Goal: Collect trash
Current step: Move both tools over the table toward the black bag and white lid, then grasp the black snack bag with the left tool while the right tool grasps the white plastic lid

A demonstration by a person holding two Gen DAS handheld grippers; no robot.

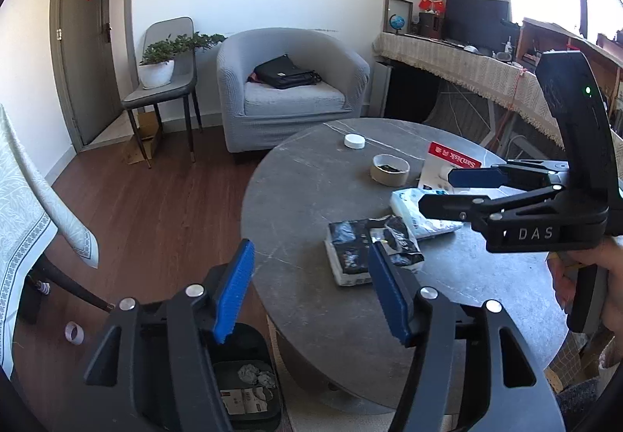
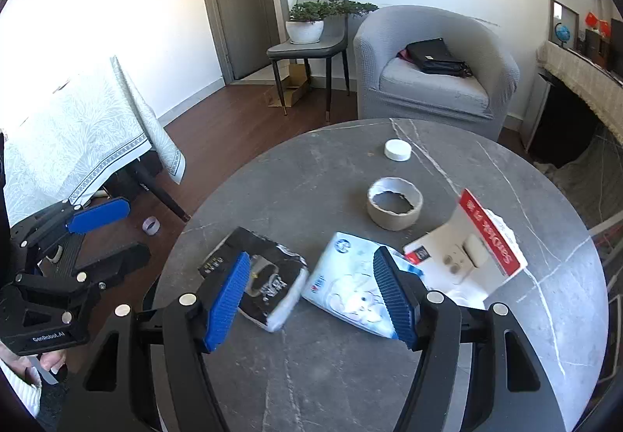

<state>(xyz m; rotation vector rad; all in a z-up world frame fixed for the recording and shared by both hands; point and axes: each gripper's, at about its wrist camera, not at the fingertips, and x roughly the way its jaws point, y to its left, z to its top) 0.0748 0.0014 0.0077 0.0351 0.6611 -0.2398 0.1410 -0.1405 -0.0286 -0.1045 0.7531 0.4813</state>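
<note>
On the round grey table (image 1: pixel 303 198) (image 2: pixel 311 175) lie a black tissue pack (image 1: pixel 350 249) (image 2: pixel 268 276), a white-blue tissue pack (image 1: pixel 412 206) (image 2: pixel 346 288), a red-white SanDisk package (image 1: pixel 444 163) (image 2: pixel 475 253), a tape roll (image 1: pixel 389 169) (image 2: pixel 394 203) and a white lid (image 1: pixel 354 141) (image 2: pixel 397 150). My left gripper (image 1: pixel 311 288) (image 2: pixel 105 233) is open and empty at the table's left edge, above a black bin (image 1: pixel 245 381) holding crumpled paper. My right gripper (image 2: pixel 311 299) (image 1: pixel 436 190) is open and empty just above the two tissue packs.
A grey armchair (image 1: pixel 288 89) (image 2: pixel 432 70) with a black bag stands behind the table. A chair with a potted plant (image 1: pixel 159 66) (image 2: pixel 307 23) is by the door. A cloth-covered table (image 1: pixel 23 206) (image 2: pixel 74 136) is at the left; a small tape roll (image 1: pixel 74 332) (image 2: pixel 151 225) lies on the floor.
</note>
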